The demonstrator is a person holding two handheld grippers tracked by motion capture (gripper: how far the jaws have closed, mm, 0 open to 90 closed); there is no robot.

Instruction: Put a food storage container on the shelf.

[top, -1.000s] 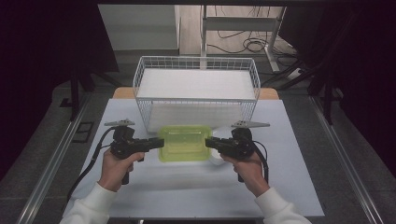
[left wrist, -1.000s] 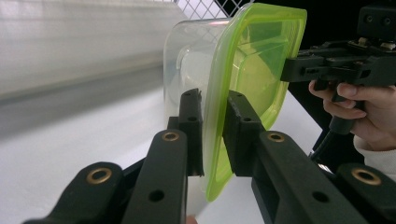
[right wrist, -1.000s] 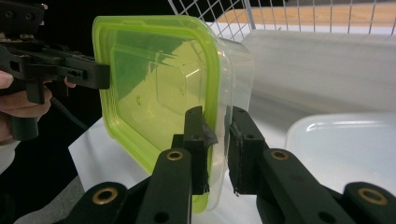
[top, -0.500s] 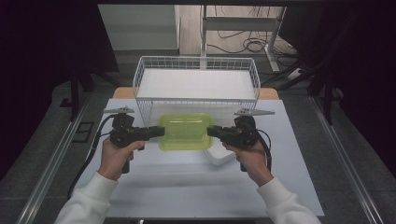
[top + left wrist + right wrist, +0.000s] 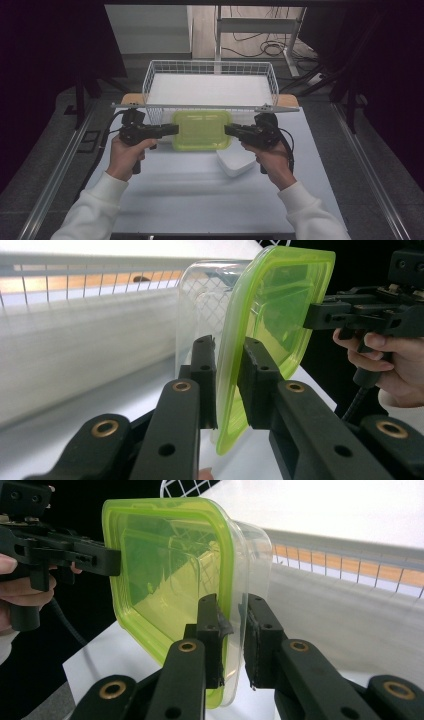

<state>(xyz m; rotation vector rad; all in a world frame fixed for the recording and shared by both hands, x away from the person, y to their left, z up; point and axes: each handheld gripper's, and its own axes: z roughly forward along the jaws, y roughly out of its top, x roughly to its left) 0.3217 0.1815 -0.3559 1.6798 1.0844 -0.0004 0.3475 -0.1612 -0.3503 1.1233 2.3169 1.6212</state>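
Note:
A clear plastic container with a green lid (image 5: 201, 130) hangs in the air just in front of the white wire basket (image 5: 210, 64), with the lid facing up. My left gripper (image 5: 175, 130) is shut on the lid's left rim and my right gripper (image 5: 228, 130) on its right rim. In the left gripper view my left gripper (image 5: 227, 347) pinches the green lid edge (image 5: 280, 305), and the right gripper (image 5: 314, 315) grips the far side. In the right gripper view my right gripper (image 5: 232, 605) clamps the rim of the container (image 5: 165, 565), and the left gripper (image 5: 112, 560) holds the opposite edge.
A small white dish (image 5: 236, 161) lies on the pale table mat (image 5: 190, 190) under and right of the container. The basket's near wall (image 5: 75, 280) runs close behind the container. Metal rails border the table on both sides.
Both hands have risen together with the container, which now sits higher and closer to the basket's front rim. The white dish below it has come into view.

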